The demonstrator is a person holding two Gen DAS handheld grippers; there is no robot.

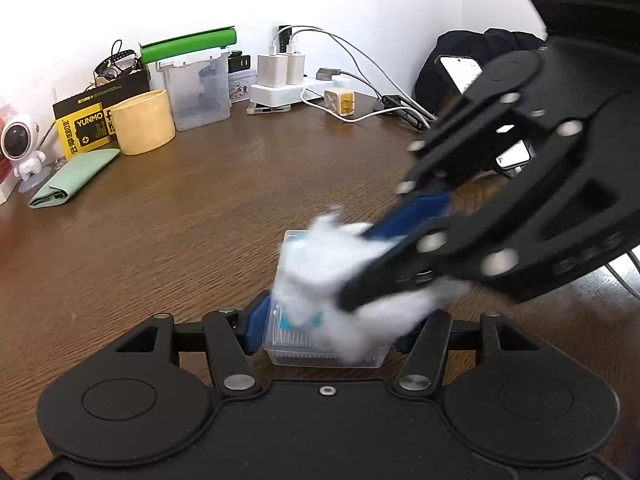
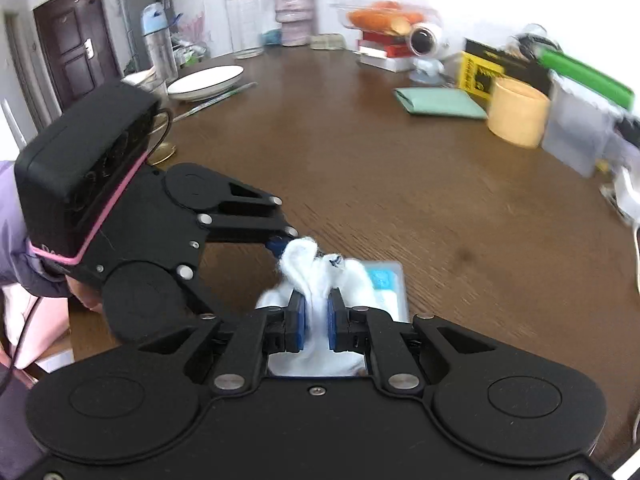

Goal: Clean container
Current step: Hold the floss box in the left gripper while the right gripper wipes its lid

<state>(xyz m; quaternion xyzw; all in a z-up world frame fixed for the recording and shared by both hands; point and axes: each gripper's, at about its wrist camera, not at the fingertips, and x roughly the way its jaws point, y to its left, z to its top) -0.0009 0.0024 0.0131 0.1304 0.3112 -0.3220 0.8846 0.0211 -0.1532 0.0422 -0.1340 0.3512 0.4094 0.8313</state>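
A small clear plastic container (image 1: 304, 348) of cotton swabs, with a blue label on its lid, rests on the brown wooden table (image 1: 180, 232). My left gripper (image 1: 328, 332) is shut on its two sides with the blue pads. From the right, my right gripper (image 1: 372, 256) comes in shut on a white cloth (image 1: 320, 264) that lies bunched on the lid. In the right wrist view the cloth (image 2: 316, 276) runs up between the pads of the right gripper (image 2: 316, 320) and covers most of the container (image 2: 386, 280). One left finger (image 2: 276, 245) touches the container's far side.
At the table's back stand a yellow cup (image 1: 142, 122), a folded green cloth (image 1: 74, 178), a clear bin (image 1: 198, 88) with a green handle, a power strip (image 1: 280, 92) with cables, and an astronaut figure (image 1: 20, 148). A white plate (image 2: 206, 80) and bottle (image 2: 160, 40) stand farther off.
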